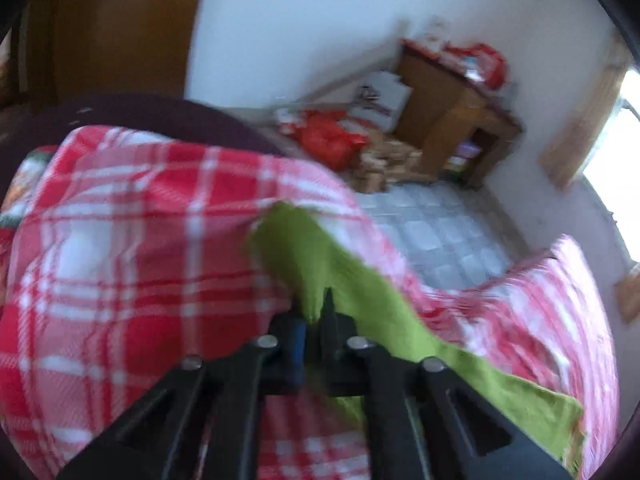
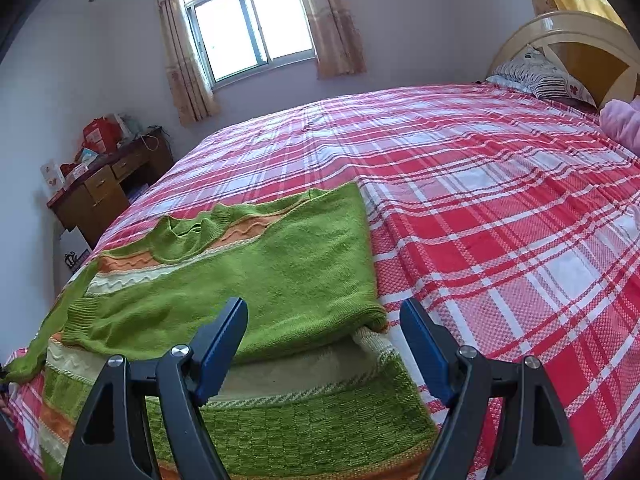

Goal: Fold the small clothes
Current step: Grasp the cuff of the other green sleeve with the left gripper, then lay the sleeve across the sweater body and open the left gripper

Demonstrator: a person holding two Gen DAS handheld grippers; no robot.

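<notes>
The left gripper (image 1: 316, 312) is pinching the green sweater (image 2: 256, 264), seemingly folding a sleeve inward. The right gripper (image 2: 322, 344) is hovering with its claw spread apart at lower centre; next probably calls for laying that sleeve flat.

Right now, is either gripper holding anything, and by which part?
The left gripper is shut on the green sweater, pinching a sleeve. The right gripper is open above the sweater and holds nothing.

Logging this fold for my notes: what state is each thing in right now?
green sweater: partly folded on the bed, one part lifted by the left claw
left claw: shut on green fabric
right claw: open, above the sweater
plaid bedspread: spread flat
window: shut
</notes>
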